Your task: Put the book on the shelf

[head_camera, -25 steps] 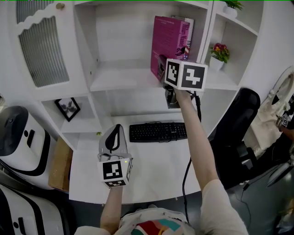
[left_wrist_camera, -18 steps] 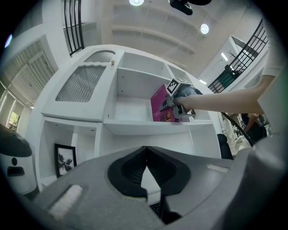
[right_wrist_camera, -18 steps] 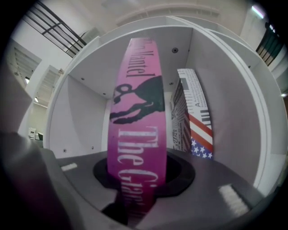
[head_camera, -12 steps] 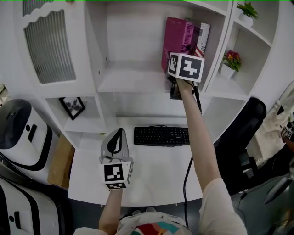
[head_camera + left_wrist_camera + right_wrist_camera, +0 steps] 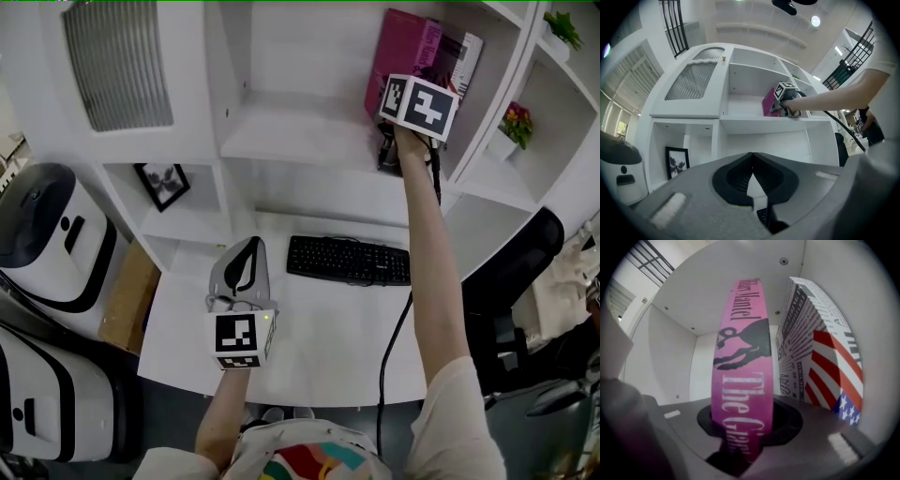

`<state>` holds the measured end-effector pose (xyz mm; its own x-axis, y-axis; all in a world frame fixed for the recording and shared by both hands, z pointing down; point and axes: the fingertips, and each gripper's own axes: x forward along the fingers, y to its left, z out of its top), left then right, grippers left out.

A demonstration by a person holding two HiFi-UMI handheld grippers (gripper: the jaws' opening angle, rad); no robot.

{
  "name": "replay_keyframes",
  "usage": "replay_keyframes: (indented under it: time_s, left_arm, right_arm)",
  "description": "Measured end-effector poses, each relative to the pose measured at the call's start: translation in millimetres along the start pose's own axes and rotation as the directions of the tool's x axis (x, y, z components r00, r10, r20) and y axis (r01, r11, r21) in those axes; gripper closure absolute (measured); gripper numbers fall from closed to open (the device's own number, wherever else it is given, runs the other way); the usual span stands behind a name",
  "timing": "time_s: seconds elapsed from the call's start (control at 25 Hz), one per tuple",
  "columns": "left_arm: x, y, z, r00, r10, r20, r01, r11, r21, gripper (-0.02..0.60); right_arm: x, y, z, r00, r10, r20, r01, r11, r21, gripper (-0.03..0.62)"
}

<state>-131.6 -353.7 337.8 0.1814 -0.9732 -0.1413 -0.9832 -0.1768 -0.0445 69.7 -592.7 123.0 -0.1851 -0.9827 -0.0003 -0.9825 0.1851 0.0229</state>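
Your right gripper (image 5: 744, 430) is clamped on the pink book (image 5: 740, 357) — it stands upright at the shelf's (image 5: 300, 141) right end, just beside a flag-covered book (image 5: 818, 362) (nearest the side wall). Your left gripper (image 5: 752, 185) — jaws together, empty — hangs over the desk's (image 5: 323, 333) left half.

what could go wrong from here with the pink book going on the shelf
1. The right gripper has its jaws clamped only on the pink book's spine. If it is let go standing free, it may topple left across the shelf board.
2. The flag-cover book leans close on its right. Pushing deeper or pulling the jaws out carelessly could knock or drag it.
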Motion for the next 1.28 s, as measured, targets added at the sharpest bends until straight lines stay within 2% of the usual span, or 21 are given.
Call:
replay_keyframes:
  time_s: [0.2,0.8,0.88,1.0,1.16,1.28]
  left_arm:
    - [2,6,-7,1.0,0.014,-0.02,-0.014,1.0,0.005,0.578]
    - [0,14,11,0.999,0.046,0.005,-0.046,0.999,0.027,0.578]
    - [-4,17,13,0.999,0.054,0.007,-0.054,0.998,0.033,0.578]
    - [-8,17,17,0.998,0.058,0.014,-0.058,0.998,0.037,0.578]
    - [-14,11,25,0.998,0.051,0.028,-0.052,0.998,0.041,0.578]
    - [-19,7,30,0.998,0.042,0.041,-0.043,0.998,0.046,0.578]
  right_arm:
    - [12,-4,-2,1.0,-0.012,-0.008,0.012,1.0,0.003,0.453]
    - [9,0,-2,1.0,0.018,-0.01,-0.017,0.999,0.033,0.452]
    - [10,-2,-3,1.0,0.006,-0.006,-0.006,0.999,0.043,0.432]
    - [4,0,0,1.0,0.01,0.018,-0.011,0.999,0.045,0.359]
    - [-20,6,3,0.998,0.023,0.054,-0.024,0.999,0.021,0.337]
    - [-50,4,10,0.992,0.003,0.13,0.001,1.0,-0.026,0.329]
